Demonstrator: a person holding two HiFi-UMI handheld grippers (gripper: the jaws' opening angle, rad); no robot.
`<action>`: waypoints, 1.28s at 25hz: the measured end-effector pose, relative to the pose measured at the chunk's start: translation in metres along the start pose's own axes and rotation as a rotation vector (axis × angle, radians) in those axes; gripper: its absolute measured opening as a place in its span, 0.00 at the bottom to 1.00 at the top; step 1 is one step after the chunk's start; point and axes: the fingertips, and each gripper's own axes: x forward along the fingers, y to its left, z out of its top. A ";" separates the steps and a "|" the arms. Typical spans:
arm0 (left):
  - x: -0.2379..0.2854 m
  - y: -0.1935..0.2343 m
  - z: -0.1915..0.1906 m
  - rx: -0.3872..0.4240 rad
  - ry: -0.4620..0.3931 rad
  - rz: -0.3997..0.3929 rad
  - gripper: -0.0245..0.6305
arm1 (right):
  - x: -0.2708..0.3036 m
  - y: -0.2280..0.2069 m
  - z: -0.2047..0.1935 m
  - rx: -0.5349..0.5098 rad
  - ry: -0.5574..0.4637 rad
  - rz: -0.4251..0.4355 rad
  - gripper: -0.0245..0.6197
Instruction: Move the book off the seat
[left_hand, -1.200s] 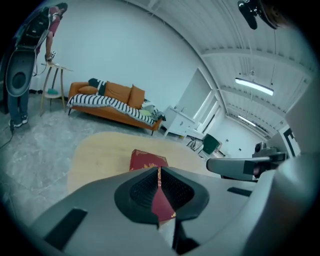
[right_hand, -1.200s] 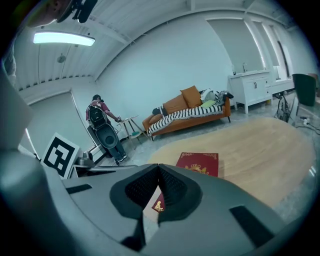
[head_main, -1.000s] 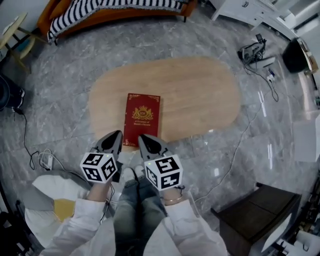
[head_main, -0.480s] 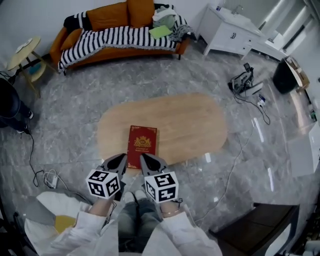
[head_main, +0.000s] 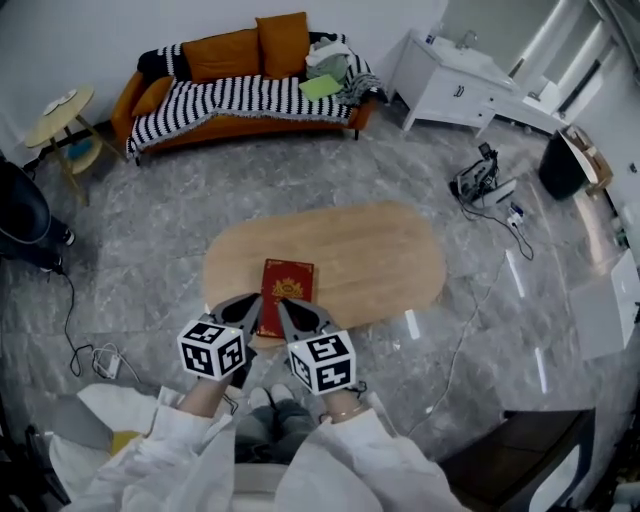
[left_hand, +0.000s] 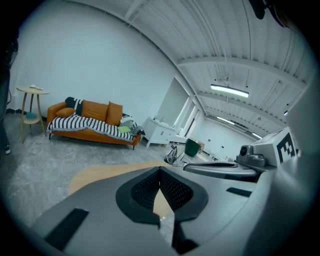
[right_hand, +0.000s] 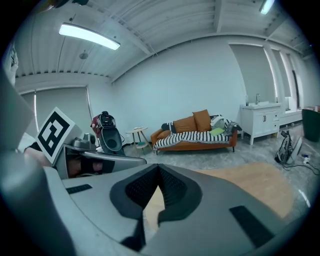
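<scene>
One red hardcover book with a gold crest (head_main: 286, 294) is lying flat near the front edge of one oval light-wood table (head_main: 380, 262); two hand-held grippers, left (head_main: 252, 301) and right (head_main: 288, 307), are hovering side by side at its near end, each with jaws pressed together, gripping nothing; compared with a second earlier, the book is keeping its place, while the head view is now taking in one whole orange sofa (head_main: 215, 58).

Wood, stone, cloth and plastic

Pale matt wood grain on the table (head_main: 385, 262); glossy veined grey stone on the floor (head_main: 150, 235); smooth dark red cover with gilt print on the book (head_main: 288, 285); striped cloth (head_main: 250, 95) over the orange sofa (head_main: 215, 55); matt grey plastic on the left gripper (left_hand: 160, 171), rough black lining on its fingers (left_hand: 145, 190).
</scene>
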 end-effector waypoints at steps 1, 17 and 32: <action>-0.002 -0.003 0.004 0.008 -0.002 -0.005 0.05 | -0.003 0.001 0.003 -0.001 -0.003 -0.001 0.05; -0.025 -0.037 0.041 0.044 -0.101 -0.011 0.05 | -0.028 0.013 0.044 -0.071 -0.080 0.011 0.05; -0.032 -0.035 0.022 -0.014 -0.076 -0.015 0.05 | -0.022 0.033 0.033 -0.200 0.000 0.109 0.05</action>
